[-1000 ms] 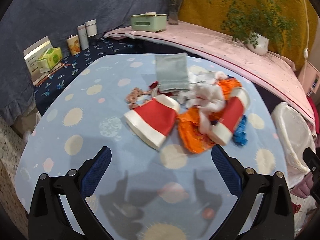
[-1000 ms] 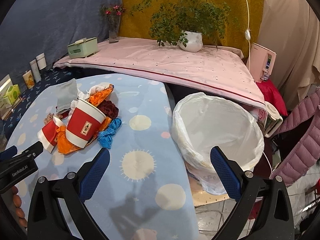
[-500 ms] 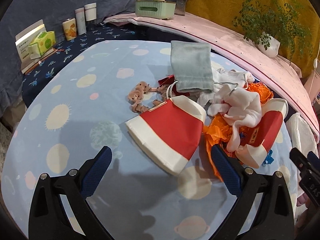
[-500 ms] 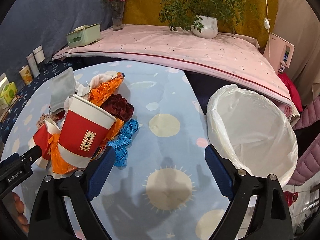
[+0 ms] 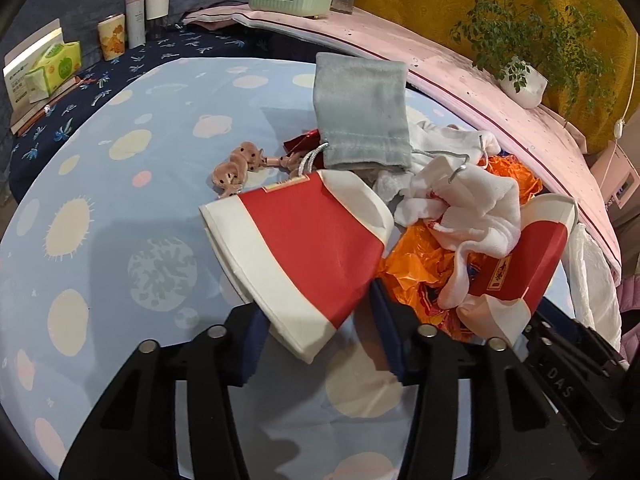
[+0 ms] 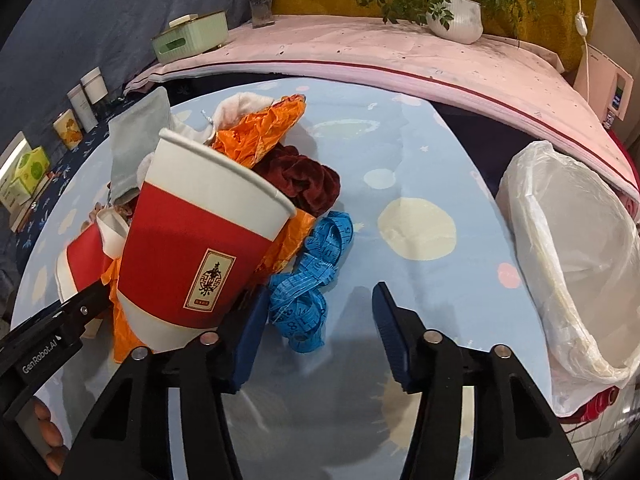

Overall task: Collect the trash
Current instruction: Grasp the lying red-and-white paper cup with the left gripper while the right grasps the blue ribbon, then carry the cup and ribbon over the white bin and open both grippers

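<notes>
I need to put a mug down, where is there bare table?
Bare cloth lies left of the flattened cup, toward the tissue box, and between the blue tape measure and the bin bag. The middle is crowded: pouch, orange plastic, upright cup.

The black left gripper (image 6: 52,344) read "GenRobot.AI" in white along its arm. The blue coiled measuring tape (image 6: 312,280) carried printed numbers (too small to read reliably).
</notes>
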Tool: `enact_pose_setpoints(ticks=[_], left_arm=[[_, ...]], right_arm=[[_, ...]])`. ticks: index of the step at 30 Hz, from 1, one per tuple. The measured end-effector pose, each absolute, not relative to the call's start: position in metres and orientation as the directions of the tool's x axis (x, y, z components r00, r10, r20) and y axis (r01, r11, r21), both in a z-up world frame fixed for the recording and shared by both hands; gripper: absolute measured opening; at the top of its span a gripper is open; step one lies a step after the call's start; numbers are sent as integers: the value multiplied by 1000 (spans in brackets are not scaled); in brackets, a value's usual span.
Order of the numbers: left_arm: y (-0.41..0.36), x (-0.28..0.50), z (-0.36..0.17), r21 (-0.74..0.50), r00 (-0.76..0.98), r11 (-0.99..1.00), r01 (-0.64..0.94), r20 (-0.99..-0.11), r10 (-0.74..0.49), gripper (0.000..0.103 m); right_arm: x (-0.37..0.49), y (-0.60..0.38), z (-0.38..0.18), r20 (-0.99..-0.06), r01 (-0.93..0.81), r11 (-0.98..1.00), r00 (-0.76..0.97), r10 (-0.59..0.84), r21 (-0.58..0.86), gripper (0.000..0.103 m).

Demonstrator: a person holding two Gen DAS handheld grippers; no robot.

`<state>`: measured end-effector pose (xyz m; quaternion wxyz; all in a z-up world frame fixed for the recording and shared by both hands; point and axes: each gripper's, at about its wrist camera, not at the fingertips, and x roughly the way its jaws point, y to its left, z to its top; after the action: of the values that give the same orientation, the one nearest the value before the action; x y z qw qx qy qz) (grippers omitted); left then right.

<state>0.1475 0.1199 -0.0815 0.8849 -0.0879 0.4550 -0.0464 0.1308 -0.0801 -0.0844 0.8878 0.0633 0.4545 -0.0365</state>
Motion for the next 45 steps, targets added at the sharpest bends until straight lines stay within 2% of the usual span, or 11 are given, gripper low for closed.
enact_pose_setpoints(ticks=[1,3,8,17,25,35,45], left_arm=[[119,147,-81,-200,581,980,9,-796,-168,38],[118,146,-80,-207,575,978,22,-798,-182,17],[118,142,-73,-214,585,976,32,-788,-192,4],[111,123,-34,-194,654,980,54,-734,-182,3],[81,105,11,-194,704,974,121,-675,-221,3],[-2,85,48,-170,711,946,277,-625,-321,3],[-96,73,52,-139,659,890,434,-624,-419,3]], right_arm=[[131,-79,-86,-815,116,990,579,2,85,36],[130,-76,-87,-811,105,992,585,-2,74,29],[126,-78,-86,-806,95,991,591,16,89,21],[107,-91,-52,-755,108,991,656,-9,83,20],[83,-117,-11,-699,136,986,715,-34,92,20],[51,-174,21,-651,227,970,750,-118,86,20],[24,-243,27,-640,338,936,742,-199,101,20]])
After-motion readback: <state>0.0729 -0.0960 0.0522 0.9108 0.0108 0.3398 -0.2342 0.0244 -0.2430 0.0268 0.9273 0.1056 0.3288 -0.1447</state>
